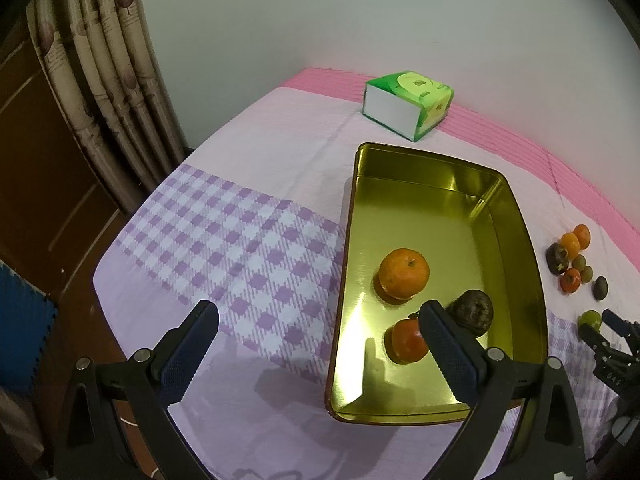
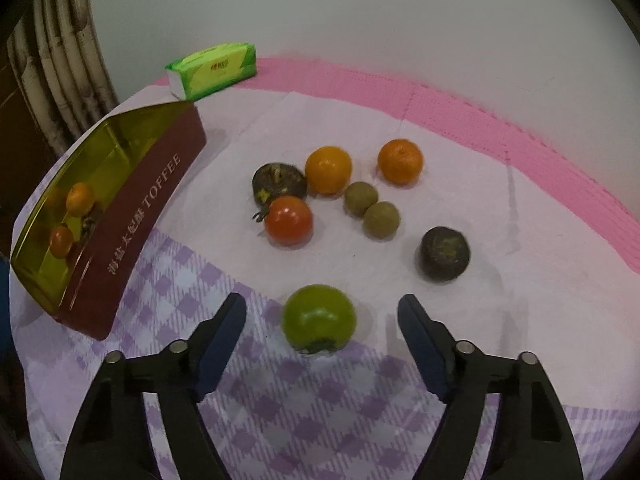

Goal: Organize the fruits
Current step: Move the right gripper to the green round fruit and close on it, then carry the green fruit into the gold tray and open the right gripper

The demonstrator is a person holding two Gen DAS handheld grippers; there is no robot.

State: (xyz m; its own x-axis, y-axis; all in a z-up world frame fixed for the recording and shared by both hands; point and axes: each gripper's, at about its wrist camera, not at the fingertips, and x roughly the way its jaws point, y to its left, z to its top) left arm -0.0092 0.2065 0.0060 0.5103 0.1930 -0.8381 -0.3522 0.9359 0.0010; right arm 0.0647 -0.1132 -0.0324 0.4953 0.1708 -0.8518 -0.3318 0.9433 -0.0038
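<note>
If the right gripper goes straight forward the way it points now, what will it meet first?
Most likely the green tomato. It lies on the cloth between the open fingers of the right gripper, with gaps on both sides, and nothing stands in front of it. How far it is I cannot tell.

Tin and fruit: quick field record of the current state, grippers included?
tin: gold inside, on the checked cloth
in tin: orange, red tomato, dark fruit
loose on cloth: green tomato, red tomato, two oranges, two small green fruits, two dark fruits
left gripper: open, empty, one finger over the tin
right gripper: open around the green tomato, pads not touching
tissue pack: behind the tin
</note>
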